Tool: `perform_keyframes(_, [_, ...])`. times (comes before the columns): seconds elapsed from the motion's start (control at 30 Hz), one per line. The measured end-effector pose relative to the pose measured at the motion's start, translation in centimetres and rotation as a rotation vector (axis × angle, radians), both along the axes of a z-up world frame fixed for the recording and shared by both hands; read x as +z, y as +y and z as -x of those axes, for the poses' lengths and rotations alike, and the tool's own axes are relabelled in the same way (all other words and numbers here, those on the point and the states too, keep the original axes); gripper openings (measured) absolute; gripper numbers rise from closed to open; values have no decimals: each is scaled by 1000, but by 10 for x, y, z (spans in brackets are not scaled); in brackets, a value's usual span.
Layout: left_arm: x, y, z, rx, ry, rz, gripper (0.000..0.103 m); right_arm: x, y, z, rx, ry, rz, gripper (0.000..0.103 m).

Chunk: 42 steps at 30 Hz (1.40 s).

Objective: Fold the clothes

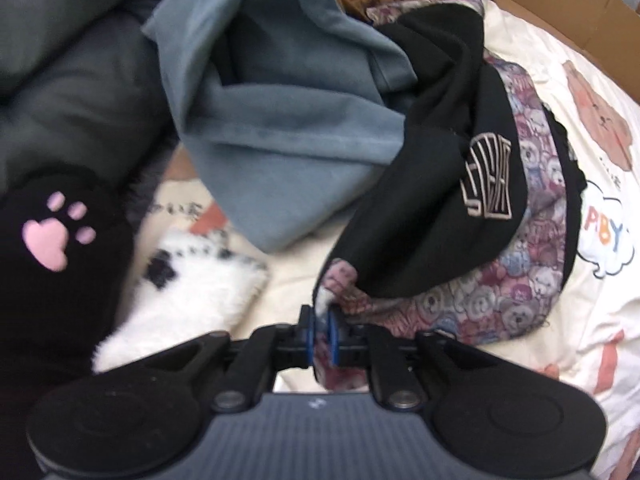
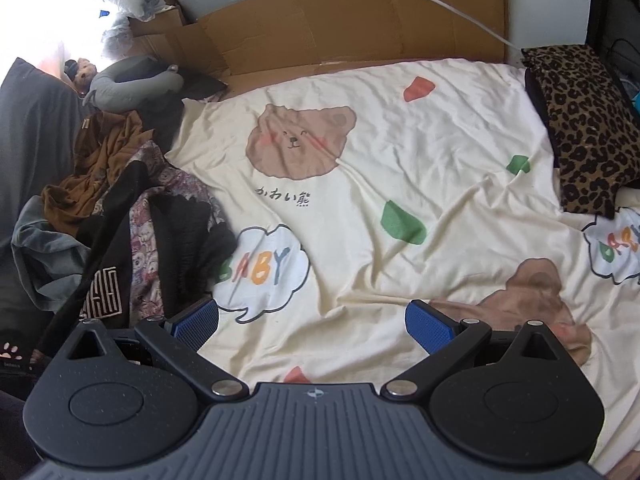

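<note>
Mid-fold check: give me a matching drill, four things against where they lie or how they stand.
1 left tongs
2 right tongs
3 leopard-print cushion
4 black garment with lettering

a open over the bear sheet
b on top of the bear-print garment
c far right edge of the bed
d shut on the bear-print garment's corner

Pairs: 1-d, 2-a, 3-c, 4-b

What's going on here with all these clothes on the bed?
Someone is sorting a heap of laundry to fold it, with a hand-held gripping tool in each hand. The left tool is shut on the edge of a bear-print garment lying under a black garment with pale lettering. The right tool is open and empty above the cream bedsheet. A blue-grey garment sits crumpled in the pile. Nothing looks folded yet.
</note>
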<state>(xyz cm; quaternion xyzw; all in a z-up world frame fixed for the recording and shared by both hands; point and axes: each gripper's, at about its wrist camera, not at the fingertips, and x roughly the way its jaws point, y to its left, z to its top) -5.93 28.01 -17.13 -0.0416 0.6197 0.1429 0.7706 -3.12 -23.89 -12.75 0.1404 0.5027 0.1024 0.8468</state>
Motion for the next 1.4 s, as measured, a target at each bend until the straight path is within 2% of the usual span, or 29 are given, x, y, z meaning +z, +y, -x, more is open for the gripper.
perform_keyframes(0.07, [9,-2,-8,-15,-26,-8,10,-2,1,-4,-6,5,-20,102])
perform_keyframes(0.33, [28,-23,-57,-75,-142,31,34,-11,6,-17,-9,21,-73,102])
perform_keyframes(0.47, [26,-33,-87,-93,-178,55,35,-12,23,-26,54,-10,-58,102])
perform_keyframes(0.57, [24,-40,-113,-125,-209,79,35,-21,34,-32,69,-5,-99,101])
perform_keyframes(0.67, [23,-45,-140,-169,-252,112,41,-34,44,-37,75,9,-132,97])
perform_keyframes(0.73, [21,-50,-157,-189,-274,132,47,-44,51,-40,78,17,-139,90])
perform_keyframes(0.87, [10,-69,-186,-237,-290,188,47,-64,63,-44,99,29,-147,86])
perform_keyframes(0.93, [0,-81,-202,-270,-287,193,51,-73,69,-47,107,42,-168,86])
perform_keyframes(1.1, [-26,-104,-240,-327,-271,212,53,-92,87,-55,151,61,-235,84])
perform_keyframes(1.23, [-45,-114,-260,-370,-277,206,62,-99,110,-61,219,51,-266,83])
perform_keyframes(1.4, [-69,-120,-268,-402,-271,219,66,-117,133,-75,247,81,-294,70])
